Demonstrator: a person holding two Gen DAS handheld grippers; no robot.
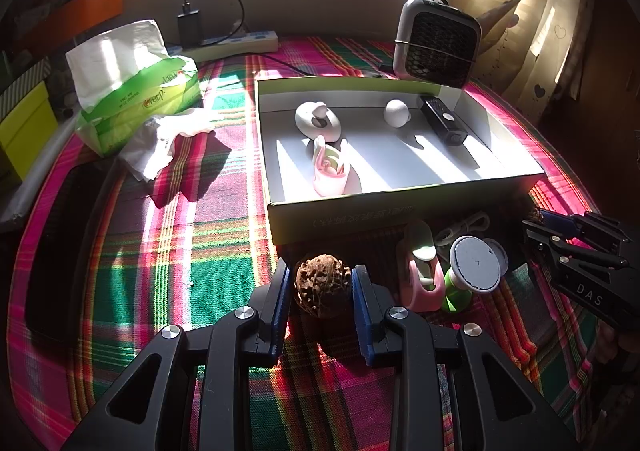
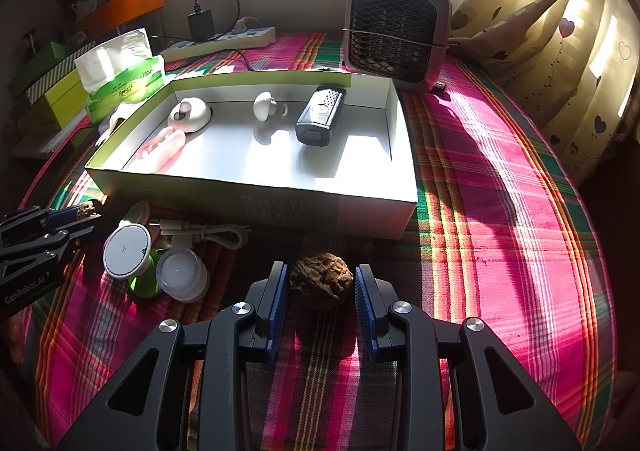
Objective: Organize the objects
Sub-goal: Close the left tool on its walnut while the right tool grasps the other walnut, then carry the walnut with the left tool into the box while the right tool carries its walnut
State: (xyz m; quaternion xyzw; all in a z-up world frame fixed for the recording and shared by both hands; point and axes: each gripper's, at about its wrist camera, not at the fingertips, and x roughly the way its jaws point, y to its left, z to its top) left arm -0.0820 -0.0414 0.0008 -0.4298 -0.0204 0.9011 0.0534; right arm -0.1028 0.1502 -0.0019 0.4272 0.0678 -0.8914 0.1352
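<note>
On a desk covered by a plaid cloth [image 2: 500, 235], two hand-held grippers each grip a walnut. The left gripper [image 1: 320, 285] has its blue-padded jaws clamped on a rough, pitted walnut [image 1: 322, 285] just above the cloth. The right gripper [image 2: 322, 285] has its jaws pressed against the sides of a second, smoother walnut [image 2: 322, 283], which sits low over the cloth in front of the box.

Between the two grippers, on the cloth, stand a pink clip-like holder [image 1: 420, 279], a green stand with a round white top [image 2: 128, 255], a small clear jar [image 2: 182, 277] and a coiled white cable [image 2: 212, 233].

Just beyond lies an open, shallow cardboard box [image 2: 280, 207], holding a pink holder [image 1: 332, 171], a white dome-shaped gadget [image 1: 318, 121], a small white mushroom-shaped item [image 2: 264, 106] and a black device [image 2: 320, 115].

To the left of the box is a green tissue pack [image 1: 140, 99]. Behind the box stand a small grey fan heater [image 2: 394, 31], a power strip [image 2: 224, 39] with a black charger [image 2: 200, 23], and a sunlit window with curtains [image 2: 560, 51].
</note>
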